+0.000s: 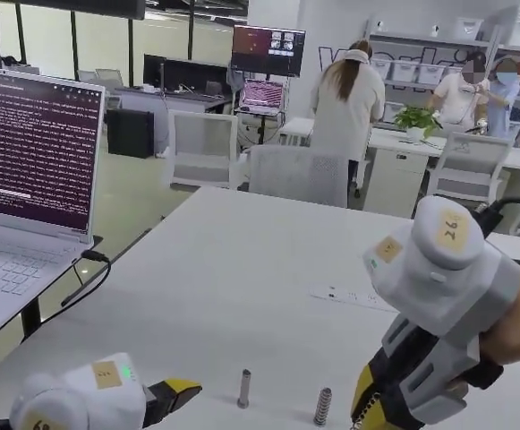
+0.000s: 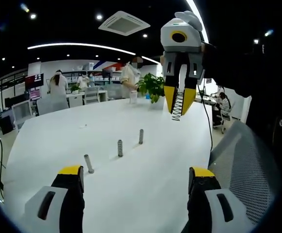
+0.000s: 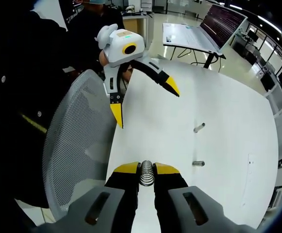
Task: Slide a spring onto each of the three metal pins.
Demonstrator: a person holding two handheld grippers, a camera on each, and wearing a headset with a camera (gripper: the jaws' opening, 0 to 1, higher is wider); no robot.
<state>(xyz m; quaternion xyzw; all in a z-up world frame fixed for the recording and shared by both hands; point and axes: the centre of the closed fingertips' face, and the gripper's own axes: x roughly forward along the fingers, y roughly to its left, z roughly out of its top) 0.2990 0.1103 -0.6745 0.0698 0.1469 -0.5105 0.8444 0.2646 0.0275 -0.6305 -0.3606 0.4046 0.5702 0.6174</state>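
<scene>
Two pins [image 2: 120, 148] wore springs [image 2: 141, 136], lower centre; third pin [image 2: 88, 163] bare; right gripper [image 3: 146, 168] pinched a spring [image 3: 146, 175]; left gripper [image 2: 136, 171] gaped open.

Three pins [image 2: 120, 148] stand in a row on the table [image 2: 145, 179], centre frame; a spring [image 2: 177, 104] upper right.

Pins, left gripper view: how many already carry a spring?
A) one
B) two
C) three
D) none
B: the middle pin and far pin carry coils, the near pin is bare, and the right gripper holds the third spring.
</scene>
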